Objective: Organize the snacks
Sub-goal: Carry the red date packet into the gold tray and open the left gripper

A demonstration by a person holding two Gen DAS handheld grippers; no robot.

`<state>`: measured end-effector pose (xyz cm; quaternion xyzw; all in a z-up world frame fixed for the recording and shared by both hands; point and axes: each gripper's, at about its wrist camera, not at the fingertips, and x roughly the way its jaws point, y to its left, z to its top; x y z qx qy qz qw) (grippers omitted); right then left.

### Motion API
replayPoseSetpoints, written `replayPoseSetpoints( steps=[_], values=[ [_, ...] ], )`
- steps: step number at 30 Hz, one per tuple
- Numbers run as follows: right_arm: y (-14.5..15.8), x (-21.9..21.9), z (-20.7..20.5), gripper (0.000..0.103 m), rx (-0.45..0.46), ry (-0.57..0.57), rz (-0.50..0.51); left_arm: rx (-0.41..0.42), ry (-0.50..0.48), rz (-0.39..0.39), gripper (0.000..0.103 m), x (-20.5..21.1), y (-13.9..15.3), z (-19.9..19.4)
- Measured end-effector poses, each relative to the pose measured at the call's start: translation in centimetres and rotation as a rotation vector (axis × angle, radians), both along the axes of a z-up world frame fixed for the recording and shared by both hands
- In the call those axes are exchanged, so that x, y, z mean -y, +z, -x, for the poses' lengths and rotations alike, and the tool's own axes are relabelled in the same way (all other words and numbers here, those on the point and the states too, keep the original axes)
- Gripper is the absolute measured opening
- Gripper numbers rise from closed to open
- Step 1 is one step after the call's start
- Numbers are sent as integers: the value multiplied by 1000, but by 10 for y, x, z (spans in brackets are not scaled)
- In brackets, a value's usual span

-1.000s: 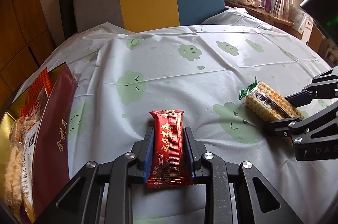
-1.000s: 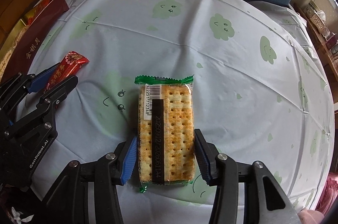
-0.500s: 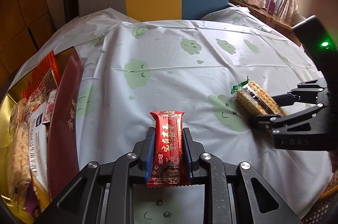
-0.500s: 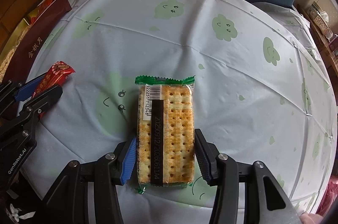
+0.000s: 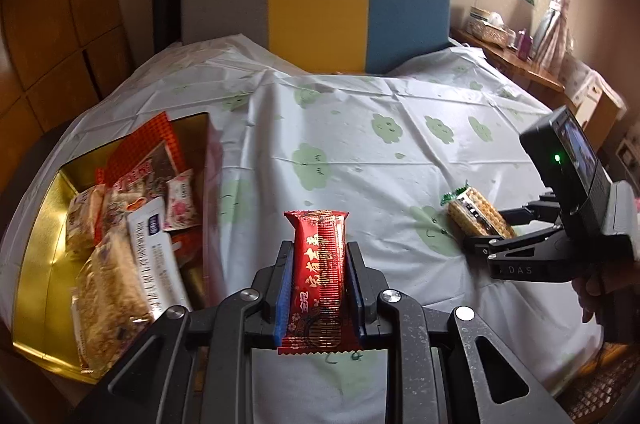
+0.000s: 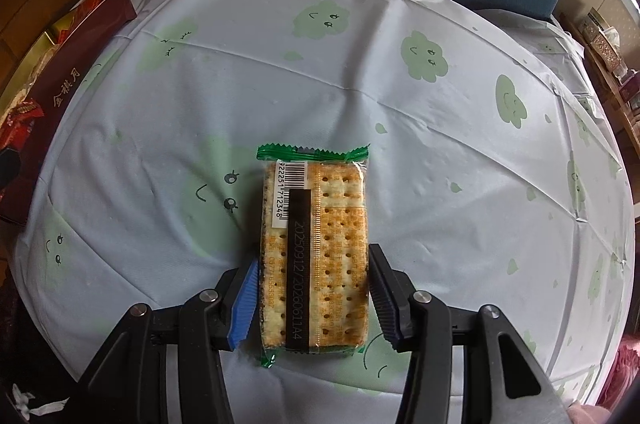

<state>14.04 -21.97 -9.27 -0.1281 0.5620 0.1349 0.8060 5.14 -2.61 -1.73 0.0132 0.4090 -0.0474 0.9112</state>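
My left gripper [image 5: 319,249] is shut on a red snack bar [image 5: 319,280] and holds it above the table, just right of an open gold-lined box [image 5: 36,224] full of snack packs. The bar's tip also shows at the far left edge of the right wrist view [image 6: 20,120], beside the box's maroon side [image 6: 72,76]. A clear cracker pack with green ends [image 6: 316,248] lies flat on the tablecloth. My right gripper [image 6: 314,260] points steeply down with both pads against its long sides. From the left wrist view, the right gripper [image 5: 486,228] and cracker pack [image 5: 472,214] sit at the table's right.
A white tablecloth with green cloud faces [image 5: 360,128] covers the round table. A grey, yellow and blue chair back [image 5: 320,8] stands behind it. A wooden shelf with boxes [image 5: 520,64] runs under the window at right. A hand [image 5: 592,296] holds the right gripper.
My left gripper has risen with the red bar and moved toward the box, whose inside now shows much more. The right gripper and cracker pack have not moved.
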Motion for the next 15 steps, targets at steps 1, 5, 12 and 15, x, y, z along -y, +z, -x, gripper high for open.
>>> replayPoseSetpoints(
  steps=[1, 5, 12, 15],
  values=[
    [0, 0, 0, 51, 1, 1, 1, 4, 8, 1, 25, -4, 2, 1],
    [1, -3, 3, 51, 14, 9, 16, 20, 46, -10, 25, -23, 10, 9],
    [1, -9, 7, 51, 29, 14, 36, 30, 113, 1, 25, -52, 15, 20],
    [2, -9, 7, 51, 28, 11, 34, 41, 132, 4, 25, -60, 18, 22]
  ],
)
